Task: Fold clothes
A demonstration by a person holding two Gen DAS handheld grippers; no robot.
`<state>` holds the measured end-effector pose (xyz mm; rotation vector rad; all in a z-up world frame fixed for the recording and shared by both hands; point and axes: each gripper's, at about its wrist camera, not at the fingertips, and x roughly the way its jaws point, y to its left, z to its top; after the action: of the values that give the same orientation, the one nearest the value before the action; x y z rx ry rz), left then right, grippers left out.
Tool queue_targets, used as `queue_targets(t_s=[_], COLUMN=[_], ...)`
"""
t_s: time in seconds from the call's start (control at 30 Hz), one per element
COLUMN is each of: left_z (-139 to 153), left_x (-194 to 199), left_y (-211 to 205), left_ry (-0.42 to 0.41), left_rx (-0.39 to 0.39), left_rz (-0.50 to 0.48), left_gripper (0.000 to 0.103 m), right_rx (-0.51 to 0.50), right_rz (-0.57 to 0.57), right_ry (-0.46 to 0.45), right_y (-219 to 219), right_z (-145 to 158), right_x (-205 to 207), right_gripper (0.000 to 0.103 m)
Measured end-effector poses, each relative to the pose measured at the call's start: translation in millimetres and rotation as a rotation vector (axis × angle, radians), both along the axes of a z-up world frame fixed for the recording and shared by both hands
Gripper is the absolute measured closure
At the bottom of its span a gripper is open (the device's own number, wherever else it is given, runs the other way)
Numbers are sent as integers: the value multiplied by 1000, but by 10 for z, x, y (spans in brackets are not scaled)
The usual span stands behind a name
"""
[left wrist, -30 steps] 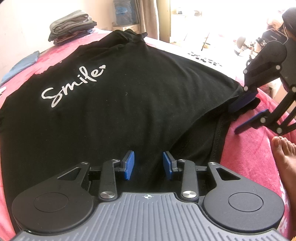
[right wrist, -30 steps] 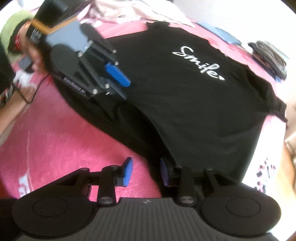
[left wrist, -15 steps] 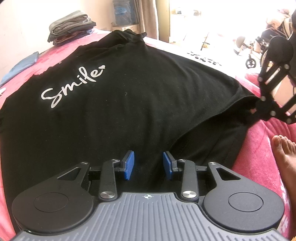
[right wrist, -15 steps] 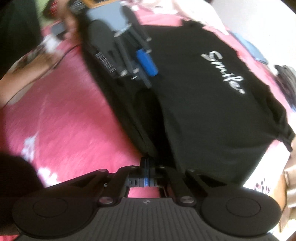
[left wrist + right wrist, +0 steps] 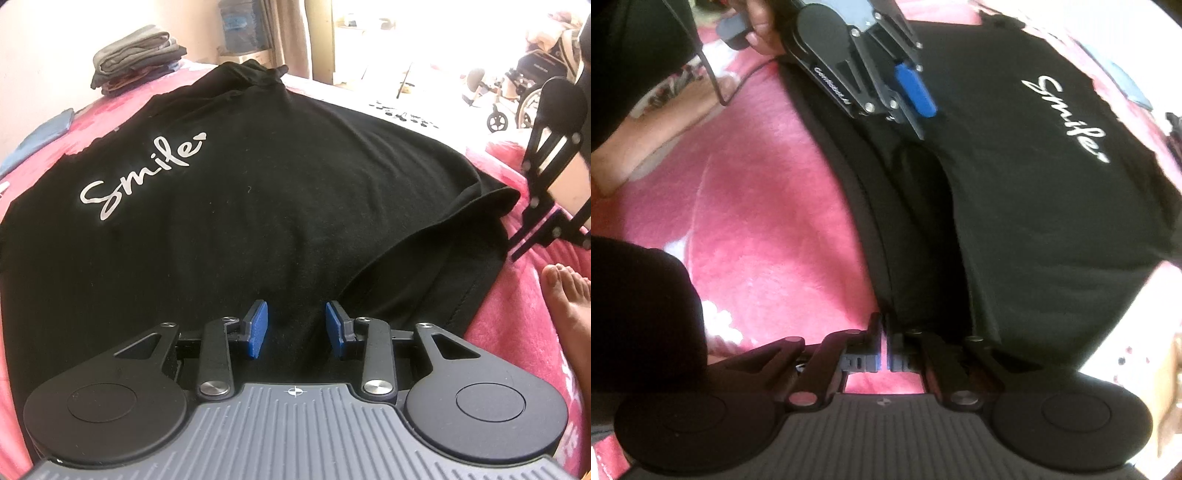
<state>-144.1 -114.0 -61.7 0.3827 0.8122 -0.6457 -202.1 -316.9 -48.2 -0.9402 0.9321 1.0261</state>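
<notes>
Two grippers work at a black T-shirt (image 5: 280,206) spread on the pink bed cover (image 5: 757,206). Nearest, the left gripper (image 5: 295,328) hovers over the shirt's hem, its blue-padded fingers (image 5: 257,328) apart. At the right corner, the right gripper (image 5: 885,345) has its fingers together, pinching the shirt's edge. Beside it lies a bare foot (image 5: 569,295). Far left sits a stack of folded clothes (image 5: 136,55).

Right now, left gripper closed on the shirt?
No: in the left wrist view the left gripper has its blue pads apart over the black T-shirt, with nothing pinched between them.
</notes>
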Motion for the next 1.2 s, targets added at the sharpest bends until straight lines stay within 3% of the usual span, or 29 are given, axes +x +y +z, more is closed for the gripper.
queue_targets(t_s=[0.1,0.57,1.2], left_z=[1,0,-5], left_x=[1,-3,-13], left_y=[0,-17,-26], left_ry=[0,-1,-8], left_rx=[1,10,18], left_rz=[-2,-1,-3], left_gripper=[68,68,66], right_rx=[-23,-114,-138], right_rz=[-28,-61,19], right_ry=[-36,-168,-118], right_y=[-71,-163,-185], right_z=[49,-38,-163], right_x=[-19,20,114], right_gripper=[90,90,88])
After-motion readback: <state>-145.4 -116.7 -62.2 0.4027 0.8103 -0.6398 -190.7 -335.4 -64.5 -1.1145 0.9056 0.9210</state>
